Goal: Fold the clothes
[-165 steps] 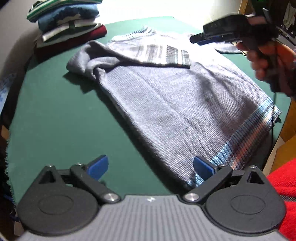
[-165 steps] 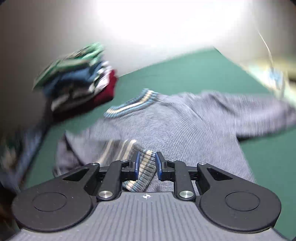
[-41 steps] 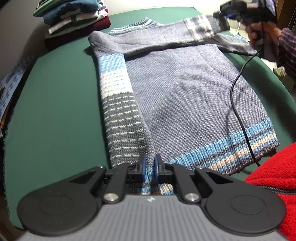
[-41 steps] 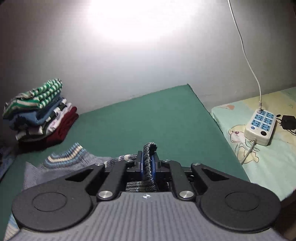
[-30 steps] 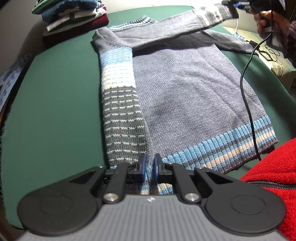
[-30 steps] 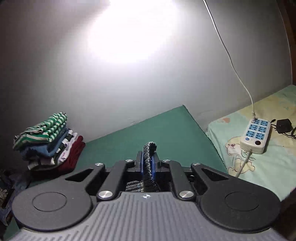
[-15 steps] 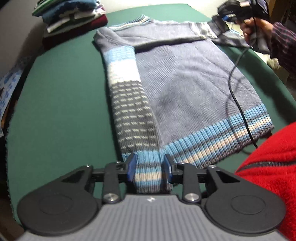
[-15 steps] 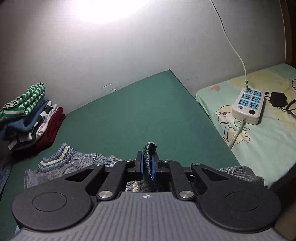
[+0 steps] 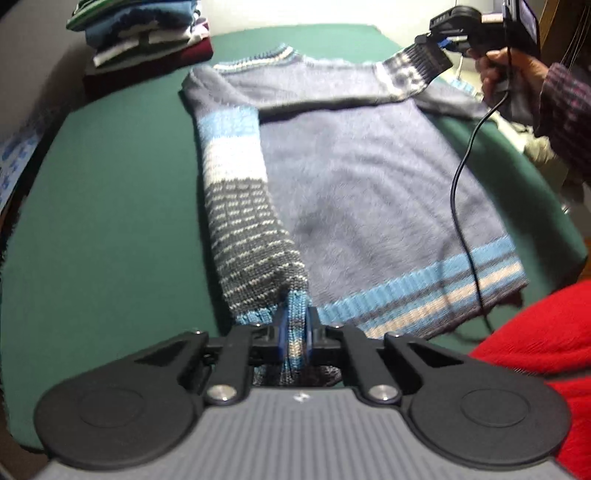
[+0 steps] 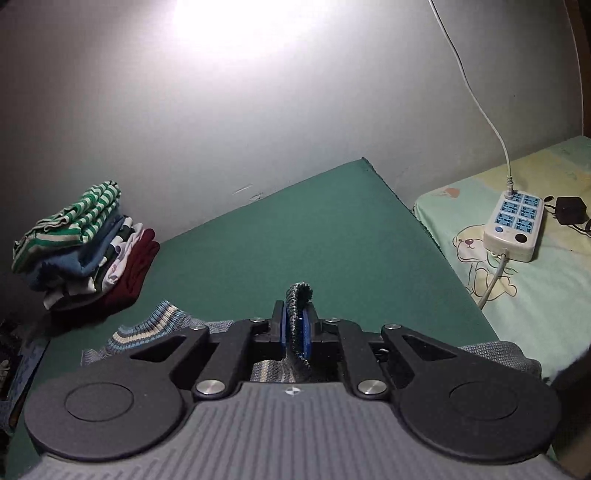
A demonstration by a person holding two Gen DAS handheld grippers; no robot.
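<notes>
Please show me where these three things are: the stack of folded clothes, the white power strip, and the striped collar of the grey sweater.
stack of folded clothes [image 10: 85, 251]: right wrist view, on the blue layer in the middle.
power strip [image 10: 515, 225]: right wrist view, on its white top face.
sweater collar [image 9: 258, 61]: left wrist view, on the striped neck band.

Left wrist: close, tilted steeply down over the table [image 9: 110, 221]. Right wrist: shallower, facing the wall [image 10: 147, 110]. Shared: folded stack [image 9: 147, 33], sweater collar [image 10: 155, 325].

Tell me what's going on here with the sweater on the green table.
A person is folding a grey-blue sweater on the green table. The left hand-held gripper is shut on the cuff of one sleeve, laid down along the sweater's side. The right hand-held gripper pinches the other cuff, holding that sleeve across the chest. Folded clothes are stacked at the far corner.
</notes>
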